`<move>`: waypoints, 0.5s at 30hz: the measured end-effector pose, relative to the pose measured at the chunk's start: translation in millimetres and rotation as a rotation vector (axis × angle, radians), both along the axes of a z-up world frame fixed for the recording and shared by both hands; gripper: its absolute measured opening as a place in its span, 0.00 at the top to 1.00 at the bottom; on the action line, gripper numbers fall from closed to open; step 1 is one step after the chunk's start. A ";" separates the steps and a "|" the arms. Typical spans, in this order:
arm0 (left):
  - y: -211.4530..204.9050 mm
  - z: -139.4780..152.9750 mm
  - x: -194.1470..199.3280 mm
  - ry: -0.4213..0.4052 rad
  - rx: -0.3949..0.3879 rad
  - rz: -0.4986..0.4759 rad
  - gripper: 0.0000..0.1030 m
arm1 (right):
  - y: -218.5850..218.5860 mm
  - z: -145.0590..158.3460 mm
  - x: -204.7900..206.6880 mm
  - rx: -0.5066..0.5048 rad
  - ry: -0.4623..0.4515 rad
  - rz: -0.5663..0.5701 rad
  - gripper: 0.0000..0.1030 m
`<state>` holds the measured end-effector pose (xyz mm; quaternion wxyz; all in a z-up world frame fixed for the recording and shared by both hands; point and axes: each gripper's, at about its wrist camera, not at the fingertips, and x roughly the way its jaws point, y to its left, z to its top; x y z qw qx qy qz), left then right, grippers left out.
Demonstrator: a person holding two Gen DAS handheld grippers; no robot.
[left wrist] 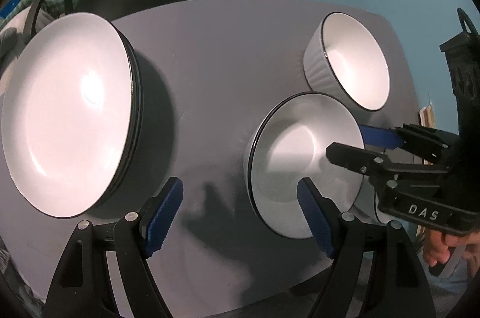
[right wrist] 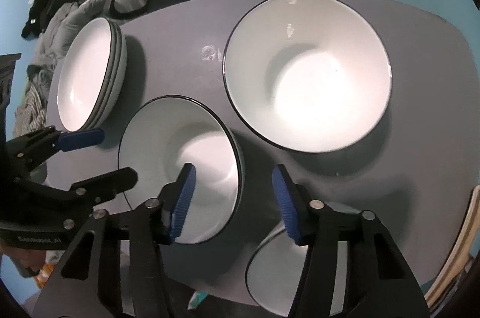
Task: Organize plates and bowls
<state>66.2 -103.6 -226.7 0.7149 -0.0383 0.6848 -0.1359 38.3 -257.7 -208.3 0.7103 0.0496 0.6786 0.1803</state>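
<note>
**Both grippers low around the middle bowl**

I held my right gripper (right wrist: 232, 201) pointing steeply down, and its blue ribbed pads (right wrist: 183, 202) stood partly spread, one on each side of the near rim of the shallow white bowl with a thin black edge (right wrist: 180, 168). One pad was over the inside of this middle bowl and the other over the bare table beyond the rim. I could not see the pads pressing the wall, so I judged the bowl was not gripped yet.

My left gripper (left wrist: 240, 216) was spread wide and held nothing. Its right pad was in front of the same bowl (left wrist: 300, 162) and its left pad stood over the grey round table (left wrist: 210, 63). I think I kept it there to steady the bowl from the other side.

The stack of wide white plates with dark rims (left wrist: 69, 114) stood on the left side of the table, well apart from the bowl. The deep white bowl with a ribbed outside (left wrist: 354, 60) sat just beside the middle bowl, almost touching it. Another white bowl (right wrist: 288, 267) lay near the table's edge under my right gripper. The only open room for moving was the bare strip between the plates and the bowls.
</note>
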 end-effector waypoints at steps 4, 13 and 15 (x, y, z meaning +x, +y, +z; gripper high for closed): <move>-2.0 -9.1 0.7 0.008 -0.016 0.026 0.23 | 1.3 -10.2 4.0 -0.008 0.015 0.019 0.59; -7.6 -22.2 -2.3 0.036 -0.021 0.078 0.35 | 8.3 -18.2 4.5 0.005 0.032 0.036 0.72; -8.4 -25.0 -2.6 0.042 -0.021 0.082 0.42 | 11.7 -20.0 3.7 -0.012 0.028 0.054 0.72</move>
